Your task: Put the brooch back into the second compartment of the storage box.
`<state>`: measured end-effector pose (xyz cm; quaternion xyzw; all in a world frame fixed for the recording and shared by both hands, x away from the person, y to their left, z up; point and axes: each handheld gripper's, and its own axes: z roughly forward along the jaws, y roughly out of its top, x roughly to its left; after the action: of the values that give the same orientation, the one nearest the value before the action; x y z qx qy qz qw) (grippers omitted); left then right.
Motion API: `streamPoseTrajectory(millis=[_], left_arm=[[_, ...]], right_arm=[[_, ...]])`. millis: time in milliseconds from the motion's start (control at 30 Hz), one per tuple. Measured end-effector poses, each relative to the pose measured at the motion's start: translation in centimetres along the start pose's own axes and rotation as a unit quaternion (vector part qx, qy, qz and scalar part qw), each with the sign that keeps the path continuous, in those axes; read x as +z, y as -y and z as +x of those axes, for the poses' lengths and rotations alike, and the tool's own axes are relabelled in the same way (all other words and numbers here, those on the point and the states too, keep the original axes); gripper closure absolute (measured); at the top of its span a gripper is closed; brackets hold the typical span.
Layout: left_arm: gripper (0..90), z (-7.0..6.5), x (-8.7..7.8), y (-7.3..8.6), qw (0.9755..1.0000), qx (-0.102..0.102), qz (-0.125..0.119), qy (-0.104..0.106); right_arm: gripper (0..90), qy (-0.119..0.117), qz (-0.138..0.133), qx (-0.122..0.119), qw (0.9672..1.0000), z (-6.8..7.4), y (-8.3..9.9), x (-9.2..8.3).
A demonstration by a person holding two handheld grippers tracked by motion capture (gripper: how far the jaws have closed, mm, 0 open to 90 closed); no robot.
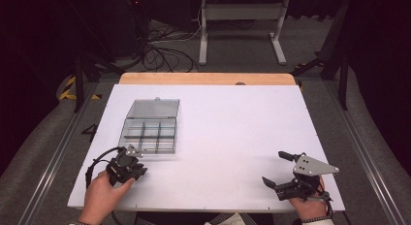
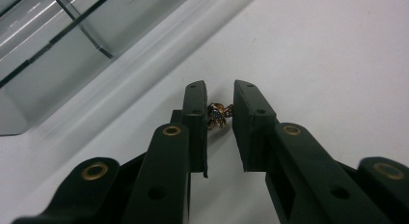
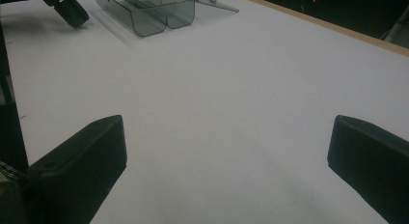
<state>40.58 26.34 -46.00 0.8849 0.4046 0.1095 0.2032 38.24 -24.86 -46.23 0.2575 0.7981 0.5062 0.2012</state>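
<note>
A small gold ornament with dark stones (image 2: 218, 115) sits pinched between the black jaws of my left gripper (image 2: 219, 101), just over the white table top. In the high view my left gripper (image 1: 138, 168) is at the front left, close to the near edge of a clear grey compartment box (image 1: 150, 128) whose lid lies open behind it. The box's wall (image 2: 62, 69) crosses the upper left of the left gripper view. My right gripper (image 1: 277, 168) rests at the front right with its jaws wide apart and nothing between them (image 3: 226, 137).
The white sheet (image 1: 232, 133) covers a wooden table whose bare edge (image 1: 208, 78) shows at the back. The box (image 3: 144, 11) and my left gripper (image 3: 67, 7) appear far off in the right gripper view. Cables and a metal stand (image 1: 242, 26) are on the floor beyond.
</note>
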Motion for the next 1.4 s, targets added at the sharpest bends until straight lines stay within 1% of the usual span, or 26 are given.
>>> streamPoseTrajectory(millis=[67, 133, 167, 200, 367, 400, 433, 533, 633, 700, 767, 800, 833, 933, 967, 1000, 1033, 1067, 1133, 1167, 1200, 1300, 1400], left_arm=[[75.9, 0.0, -0.3, 0.0, 1.0, -0.002, -0.008, 0.0], [75.8, 0.0, -0.8, -0.1, 0.9997, -0.005, -0.023, -0.002], [75.9, 0.0, -0.8, -0.1, 0.9997, -0.005, -0.023, -0.002], [75.8, -0.1, -0.9, -0.1, 0.9996, -0.008, -0.028, 0.003], [75.9, -0.1, -1.5, -0.2, 0.9988, -0.009, -0.047, -0.001], [75.9, -0.1, -1.6, -0.2, 0.9986, -0.012, -0.051, 0.001], [75.9, 0.0, -1.7, -0.2, 0.9986, -0.011, -0.053, 0.001], [75.8, 0.1, -2.1, -0.1, 0.9978, -0.017, -0.065, 0.002], [75.9, 0.2, -2.4, -0.1, 0.9965, -0.025, -0.08, 0.007], [75.9, 0.3, -2.6, 0.0, 0.996, -0.025, -0.085, 0.006], [75.9, 0.4, -2.8, 0.0, 0.9951, -0.027, -0.095, 0.007], [75.9, 0.4, -2.9, 0.0, 0.9947, -0.024, -0.1, 0.005], [75.9, 0.4, -3.0, 0.0, 0.9938, -0.027, -0.108, 0.005], [75.9, 0.3, -3.2, 0.1, 0.9918, -0.028, -0.125, 0.002], [75.9, 0.3, -3.3, 0.2, 0.9913, -0.025, -0.129, 0.0], [75.9, 0.3, -3.3, 0.2, 0.9905, -0.028, -0.134, -0.001], [75.9, 0.4, -3.5, 0.2, 0.9889, -0.029, -0.146, 0.0], [75.9, 0.4, -3.5, 0.2, 0.9889, -0.029, -0.146, 0.0], [75.9, 0.5, -3.8, 0.3, 0.9871, -0.027, -0.158, 0.0], [75.9, 0.5, -4.0, 0.3, 0.9854, -0.028, -0.168, 0.002], [75.8, 0.5, -4.0, 0.3, 0.9854, -0.028, -0.168, 0.002], [75.8, 0.5, -4.3, 0.4, 0.9826, -0.032, -0.183, 0.003], [75.9, 0.7, -4.5, 0.3, 0.9814, -0.033, -0.189, 0.005]], right_arm=[[0.6, 0.0, 0.0, 0.0, 1.0, 0.0, 0.0, 0.0], [0.7, 0.0, -0.001, 0.0, 1.0, 0.0, 0.0, 0.0], [0.7, 0.0, -0.001, 0.0, 1.0, 0.0, 0.0, 0.0], [0.7, -0.001, -0.001, 0.0, 1.0, 0.0, 0.0, 0.0], [0.6, 0.0, -0.001, 0.0, 1.0, 0.0, 0.0, 0.0], [0.6, 0.0, -0.001, 0.0, 1.0, 0.0, 0.0, 0.0], [0.7, 0.0, 0.0, 0.0, 1.0, 0.0, 0.0, 0.0], [0.6, 0.0, 0.0, 0.0, 1.0, 0.0, 0.0, 0.0], [0.7, 0.0, 0.0, 0.0, 1.0, 0.0, 0.0, 0.0], [0.7, 0.0, -0.001, 0.0, 1.0, 0.0, 0.0, 0.0], [0.7, 0.001, -0.001, 0.001, 1.0, 0.0, 0.0, 0.0], [0.6, 0.001, -0.001, 0.001, 1.0, 0.0, 0.0, 0.0], [0.6, 0.001, -0.001, 0.001, 1.0, 0.0, 0.0, 0.0], [0.6, 0.0, -0.001, 0.001, 1.0, 0.0, 0.0, 0.0], [0.7, 0.0, -0.001, 0.0, 1.0, 0.0, 0.0, 0.0], [0.7, 0.0, -0.001, 0.0, 1.0, 0.0, 0.0, 0.0], [0.7, 0.001, -0.001, 0.0, 1.0, 0.0, 0.0, 0.0], [0.6, 0.001, -0.001, 0.0, 1.0, 0.0, 0.0, 0.0], [0.6, 0.001, -0.001, 0.001, 1.0, 0.0, 0.0, 0.0], [0.7, 0.001, -0.001, 0.001, 1.0, 0.0, 0.0, 0.0], [0.7, 0.001, -0.001, 0.001, 1.0, 0.0, 0.0, 0.0], [0.7, 0.001, -0.001, 0.0, 1.0, 0.1, 0.0, 0.0], [0.6, 0.001, -0.001, 0.001, 1.0, 0.1, 0.0, 0.0]])
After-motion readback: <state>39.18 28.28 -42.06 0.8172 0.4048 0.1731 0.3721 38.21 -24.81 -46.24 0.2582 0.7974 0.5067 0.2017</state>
